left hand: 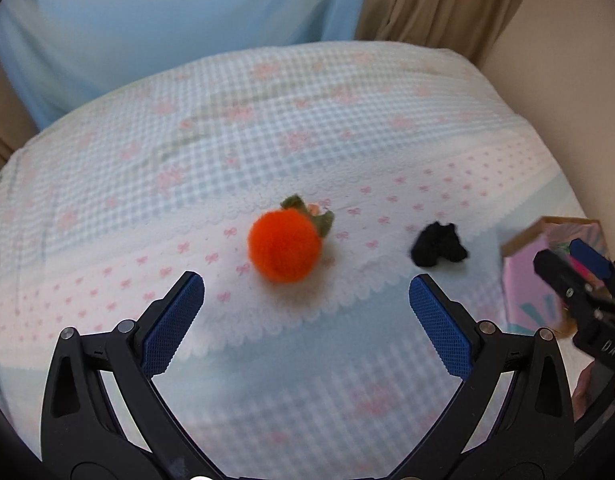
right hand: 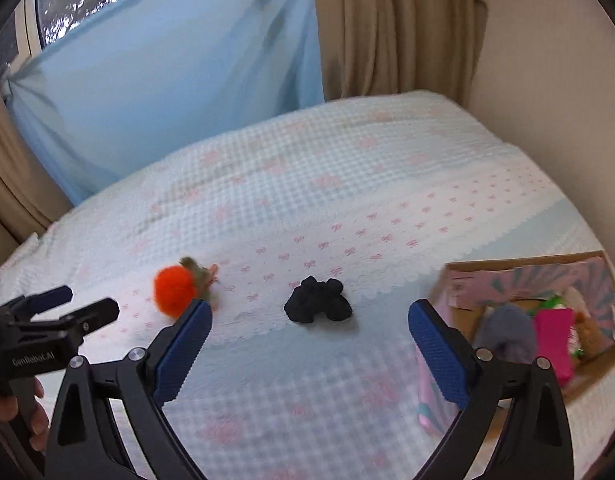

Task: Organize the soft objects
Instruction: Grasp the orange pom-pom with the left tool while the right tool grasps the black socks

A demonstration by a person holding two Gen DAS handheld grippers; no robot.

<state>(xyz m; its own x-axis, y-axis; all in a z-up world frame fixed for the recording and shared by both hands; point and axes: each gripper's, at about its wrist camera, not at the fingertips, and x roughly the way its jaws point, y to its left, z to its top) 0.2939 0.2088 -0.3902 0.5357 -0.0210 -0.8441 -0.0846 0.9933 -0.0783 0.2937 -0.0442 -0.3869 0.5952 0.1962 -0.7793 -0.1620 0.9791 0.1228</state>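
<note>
Fingers of the left gripper (left hand: 306, 292) stood spread wide over the bedspread (left hand: 235, 128), holding nothing, with the orange plush fruit (left hand: 284, 243) just ahead between them. The right gripper (right hand: 309, 322) was equally spread and empty, facing the black soft item (right hand: 318, 300). A cardboard box (right hand: 523, 266) of soft things sat right.

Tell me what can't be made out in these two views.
- Box contents: in the right wrist view, the near wall and right gripper hide the lower items.
- Same box in the left wrist view: mostly covered by the right gripper.
- Black soft item: too blurred to identify.
- Orange plush: far side unseen.
</note>
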